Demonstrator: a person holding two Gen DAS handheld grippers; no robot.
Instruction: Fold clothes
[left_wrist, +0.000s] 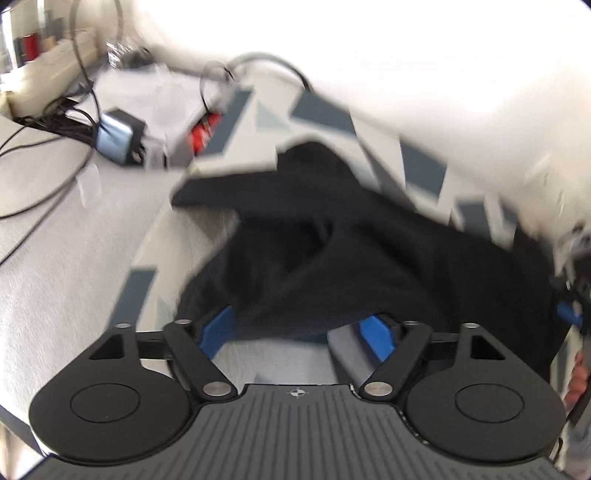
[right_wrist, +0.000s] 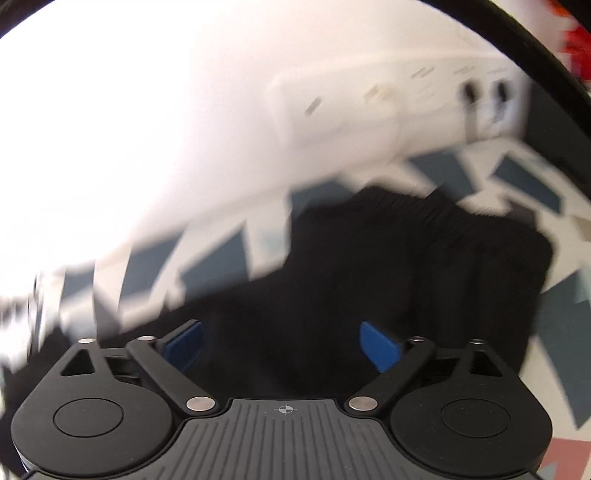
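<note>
A black garment (left_wrist: 332, 240) lies crumpled on a white cloth with blue-grey shapes (left_wrist: 384, 147). My left gripper (left_wrist: 297, 326) hangs over its near edge, blue fingers (left_wrist: 218, 328) spread wide, and the black fabric drapes across their tips without being pinched. In the right wrist view the same black garment (right_wrist: 406, 258) fills the middle. My right gripper (right_wrist: 282, 334) is just above it, open, with its blue fingers (right_wrist: 380, 347) far apart. A blue part of the right gripper (left_wrist: 570, 314) shows at the right edge of the left wrist view. Both views are blurred.
Left of the patterned cloth (right_wrist: 517, 177) is a grey surface (left_wrist: 55, 240) with black cables (left_wrist: 44, 192), a blue-grey adapter (left_wrist: 114, 136) and a red item (left_wrist: 201, 134). A white socket strip (right_wrist: 388, 99) runs along the wall behind the garment.
</note>
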